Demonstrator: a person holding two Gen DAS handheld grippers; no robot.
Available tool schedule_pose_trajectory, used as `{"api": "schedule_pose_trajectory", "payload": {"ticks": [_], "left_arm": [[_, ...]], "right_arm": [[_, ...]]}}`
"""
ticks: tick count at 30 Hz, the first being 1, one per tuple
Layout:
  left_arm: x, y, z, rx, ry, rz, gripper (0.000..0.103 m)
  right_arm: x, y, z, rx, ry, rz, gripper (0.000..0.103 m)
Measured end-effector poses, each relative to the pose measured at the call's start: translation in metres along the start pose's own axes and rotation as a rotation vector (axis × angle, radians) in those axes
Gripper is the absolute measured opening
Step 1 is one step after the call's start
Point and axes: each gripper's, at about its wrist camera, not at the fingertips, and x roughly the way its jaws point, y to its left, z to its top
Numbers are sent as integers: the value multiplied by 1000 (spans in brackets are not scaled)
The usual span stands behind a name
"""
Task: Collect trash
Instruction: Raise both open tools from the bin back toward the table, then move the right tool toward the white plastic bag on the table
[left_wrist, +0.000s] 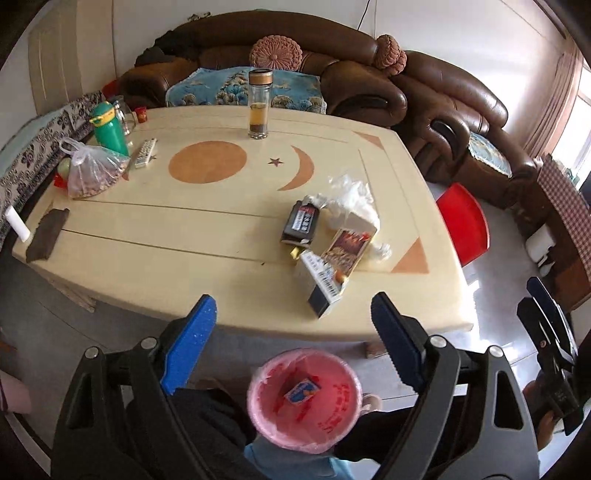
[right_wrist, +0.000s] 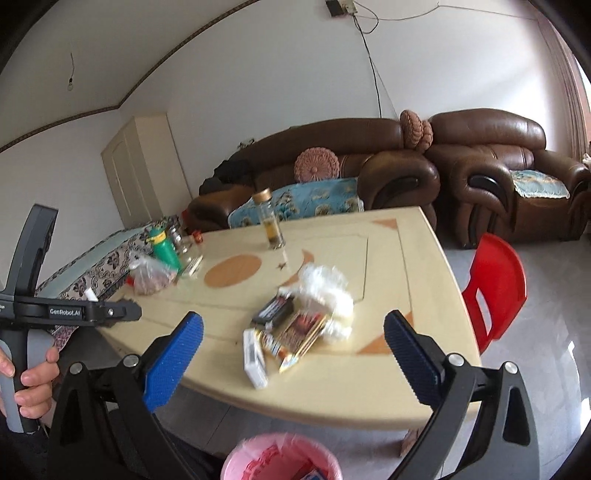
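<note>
A pink-lined trash bin (left_wrist: 304, 400) stands on the floor below the table's near edge, with a small blue and orange box (left_wrist: 302, 391) inside. My left gripper (left_wrist: 291, 345) hangs open above the bin, nothing between its blue pads. On the cream table (left_wrist: 184, 236) lies a heap of trash: a black packet (left_wrist: 300, 223), a red and gold box (left_wrist: 345, 251), a white carton (left_wrist: 321, 286) and crumpled clear plastic (left_wrist: 351, 201). My right gripper (right_wrist: 293, 360) is open and empty, facing that heap (right_wrist: 295, 325), with the bin's rim (right_wrist: 282, 459) below it.
A glass tea bottle (left_wrist: 259, 105), a green flask (left_wrist: 108, 127), a remote (left_wrist: 145, 152), a bag of nuts (left_wrist: 94, 171) and a dark slab (left_wrist: 48, 234) stay on the table. A red chair (left_wrist: 463, 221) stands right of it. Brown sofas (left_wrist: 295, 74) line the back.
</note>
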Motion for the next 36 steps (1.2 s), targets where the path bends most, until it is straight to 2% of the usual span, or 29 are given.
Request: {"api": "schedule_pose_trajectory", "payload": {"ticks": [6,12,19,25,36], "left_arm": [[12,-19,20,-18,40,-28,84],[20,-32,37,-15,45,-15,84],[46,-33,52,-44,92,12,84],[76,-35,56,-47,147,34,84],[126,-31,55,-73,242,59,84]], "right_arm": [[21,-18,36,-19,-2,-5,96],[49,-32,67,-21,13,17,96],[90,-37,99,-33,38,46,96],[132,-34,107,-56,82,74,96],[189,-43,98,-46,156,100,96]]}}
